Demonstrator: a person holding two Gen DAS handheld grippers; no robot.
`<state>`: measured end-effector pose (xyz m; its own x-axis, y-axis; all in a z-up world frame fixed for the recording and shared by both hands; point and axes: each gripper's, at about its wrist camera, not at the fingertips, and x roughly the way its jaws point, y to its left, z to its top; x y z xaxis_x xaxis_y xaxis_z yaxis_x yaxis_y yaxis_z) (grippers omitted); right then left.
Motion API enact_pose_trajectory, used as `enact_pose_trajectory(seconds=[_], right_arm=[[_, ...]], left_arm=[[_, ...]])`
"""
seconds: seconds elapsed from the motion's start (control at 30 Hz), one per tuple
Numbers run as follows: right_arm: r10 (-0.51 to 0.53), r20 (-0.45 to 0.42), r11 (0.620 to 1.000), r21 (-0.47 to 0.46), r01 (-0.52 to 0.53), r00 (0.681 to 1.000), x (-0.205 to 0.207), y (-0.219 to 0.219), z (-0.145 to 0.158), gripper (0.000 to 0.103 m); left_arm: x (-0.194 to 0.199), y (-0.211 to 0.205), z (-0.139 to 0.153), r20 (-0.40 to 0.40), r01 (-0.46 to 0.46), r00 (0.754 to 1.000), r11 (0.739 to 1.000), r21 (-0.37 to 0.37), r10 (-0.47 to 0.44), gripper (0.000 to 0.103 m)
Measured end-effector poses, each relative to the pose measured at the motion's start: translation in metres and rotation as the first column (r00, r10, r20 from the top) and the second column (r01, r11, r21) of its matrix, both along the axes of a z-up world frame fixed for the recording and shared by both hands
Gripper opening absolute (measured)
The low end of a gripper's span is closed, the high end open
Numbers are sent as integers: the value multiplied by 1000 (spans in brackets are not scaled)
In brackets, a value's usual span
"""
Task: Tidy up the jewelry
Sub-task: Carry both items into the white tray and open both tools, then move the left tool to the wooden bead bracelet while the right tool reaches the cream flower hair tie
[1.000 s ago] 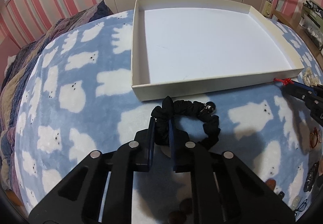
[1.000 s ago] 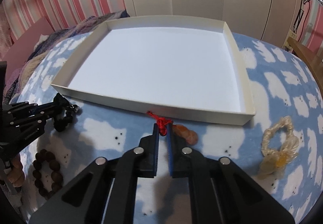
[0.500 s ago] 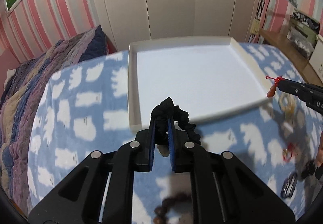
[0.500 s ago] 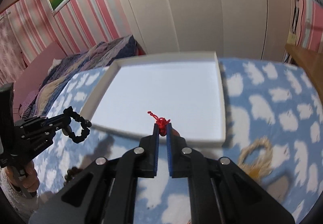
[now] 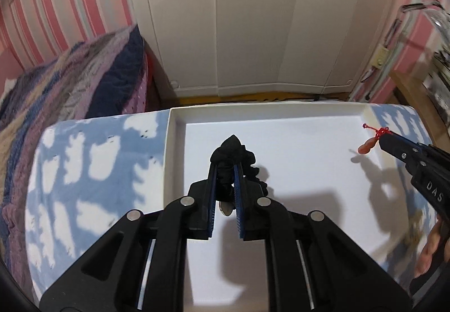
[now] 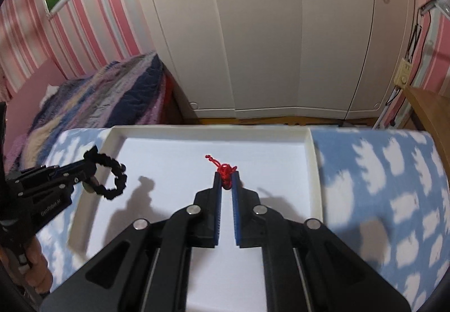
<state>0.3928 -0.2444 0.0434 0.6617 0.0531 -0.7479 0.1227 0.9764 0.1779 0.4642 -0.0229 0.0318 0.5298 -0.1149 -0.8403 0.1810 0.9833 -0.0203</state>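
Our left gripper (image 5: 225, 168) had its jaws pinched narrow on a black scrunchie (image 5: 233, 154), the bunched fabric poking out past the blue finger pads (image 5: 238, 191) and the rest of the loop hanging down to the right of them, with a small silvery charm dangling beneath. From the right wrist view we saw that same scrunchie (image 6: 112, 179) as an open ring suspended above the left edge of the white tray (image 6: 313, 165), clear of its floor, its shadow falling on the white surface. Our right gripper (image 6: 226, 179) was likewise clamped narrow, on a red knotted cord (image 6: 225, 170) whose loose end curled up and to the left beyond the fingertips. In the left wrist view the cord (image 5: 379, 130) showed at the tip of the right gripper (image 5: 386, 137), with an orange pendant (image 5: 367, 146) hanging below it over the right part of the tray (image 5: 174, 126), not touching the floor. The tray lay on a blue blanket with white bear shapes (image 6: 379, 171). Beyond it we saw a striped purple quilt (image 5: 78, 81), white wardrobe doors (image 6: 267, 44), and pink striped walls (image 6: 25, 39).
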Motion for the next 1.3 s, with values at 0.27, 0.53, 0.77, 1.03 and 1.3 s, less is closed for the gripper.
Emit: enact_pose_trajectory(seconds=[0.27, 0.53, 0.77, 1.03, 1.3], right_arm=[[15, -82, 999, -41, -18, 997, 66, 17, -31, 7], [35, -165, 999, 32, -30, 986, 92, 13, -59, 7], [46, -163, 998, 53, -38, 986, 90, 9, -68, 8], [44, -120, 995, 90, -33, 992, 52, -18, -45, 58], [48, -49, 998, 48, -45, 998, -8, -37, 9, 70]], left_arm=[[54, -3, -36, -44, -34, 998, 999, 35, 36, 10], [75, -5, -58, -64, -63, 995, 992, 108, 70, 11], [73, -29, -59, -29, -57, 998, 990, 126, 61, 50], [27, -32, -22, 51, -31, 998, 995, 91, 26, 79], [-29, -14, 22, 96, -26, 995, 997, 78, 19, 93]])
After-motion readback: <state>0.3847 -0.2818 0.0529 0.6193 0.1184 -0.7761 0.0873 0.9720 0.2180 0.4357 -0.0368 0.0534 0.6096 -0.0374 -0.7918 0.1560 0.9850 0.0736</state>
